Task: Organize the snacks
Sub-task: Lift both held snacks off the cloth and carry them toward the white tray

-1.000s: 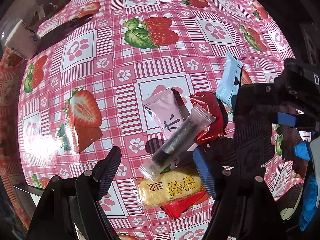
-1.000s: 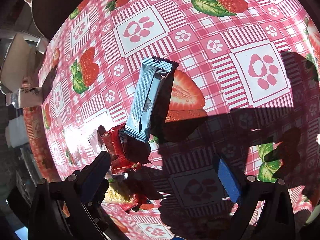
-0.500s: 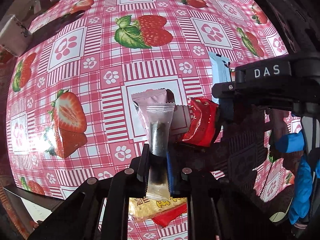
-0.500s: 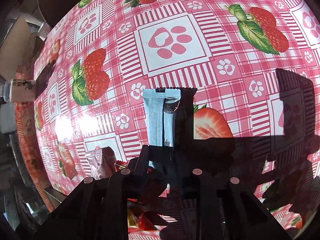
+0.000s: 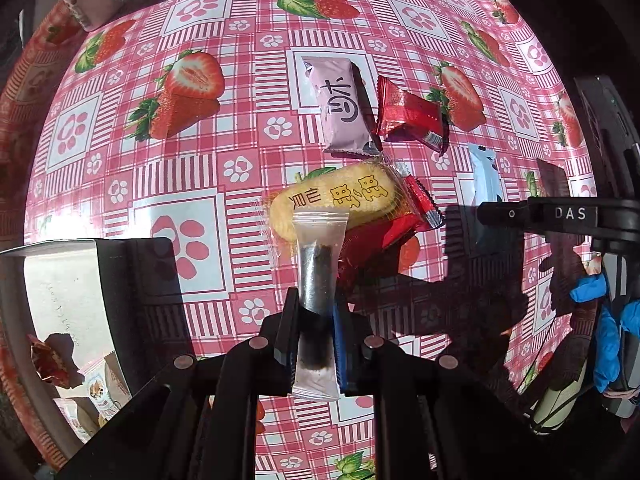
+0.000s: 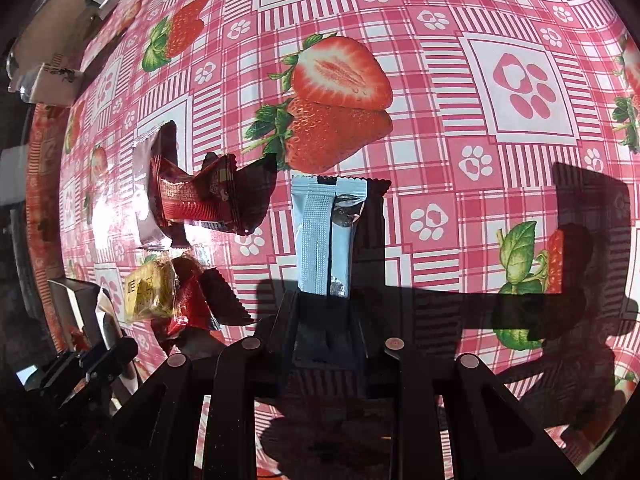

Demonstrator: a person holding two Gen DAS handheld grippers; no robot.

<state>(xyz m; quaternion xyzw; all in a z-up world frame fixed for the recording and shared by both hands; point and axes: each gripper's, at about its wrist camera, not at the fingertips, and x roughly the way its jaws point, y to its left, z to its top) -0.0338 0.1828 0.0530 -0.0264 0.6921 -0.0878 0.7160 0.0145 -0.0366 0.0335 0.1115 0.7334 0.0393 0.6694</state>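
A pink strawberry-print tablecloth (image 5: pixel 208 184) covered the table. The left gripper (image 5: pixel 316 320) was clamped on a clear packet with a dark stick (image 5: pixel 317 280), held above a yellow cracker pack (image 5: pixel 340 196). The right gripper (image 6: pixel 324 332) was clamped on a light-blue bar wrapper (image 6: pixel 320 236). A white box (image 5: pixel 72 300) stood at left.

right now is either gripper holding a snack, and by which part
Left gripper: clear-wrapped dark stick, pinched at its lower half. Right gripper: pale blue foil bar, by its near end.
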